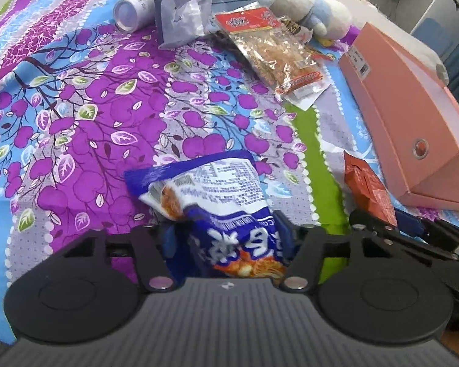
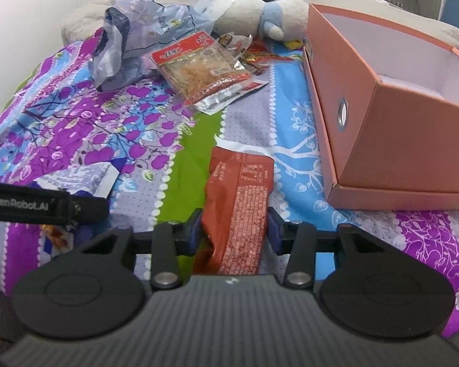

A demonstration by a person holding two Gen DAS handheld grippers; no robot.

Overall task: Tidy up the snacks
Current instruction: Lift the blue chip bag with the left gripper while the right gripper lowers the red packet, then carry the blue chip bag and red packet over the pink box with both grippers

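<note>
A blue and white snack bag (image 1: 223, 195) lies on the floral bedspread (image 1: 91, 116), and my left gripper (image 1: 228, 237) is shut on its near end, blue pads against both sides. My right gripper (image 2: 234, 229) is shut on a red-brown snack bag (image 2: 244, 189), which it pinches across its width. That red bag (image 1: 367, 189) also shows at the right of the left wrist view. An open pink cardboard box (image 2: 397, 140) with a white inside stands just right of the red bag. The left gripper's arm (image 2: 46, 205) crosses the left edge of the right wrist view.
A clear packet of dried snack with red labels (image 2: 205, 70) lies farther back among small wrappers. Behind it are a crumpled grey plastic bag (image 2: 131, 36), a white cylinder (image 1: 131, 10) on its side and a white and blue plush toy (image 1: 315, 9).
</note>
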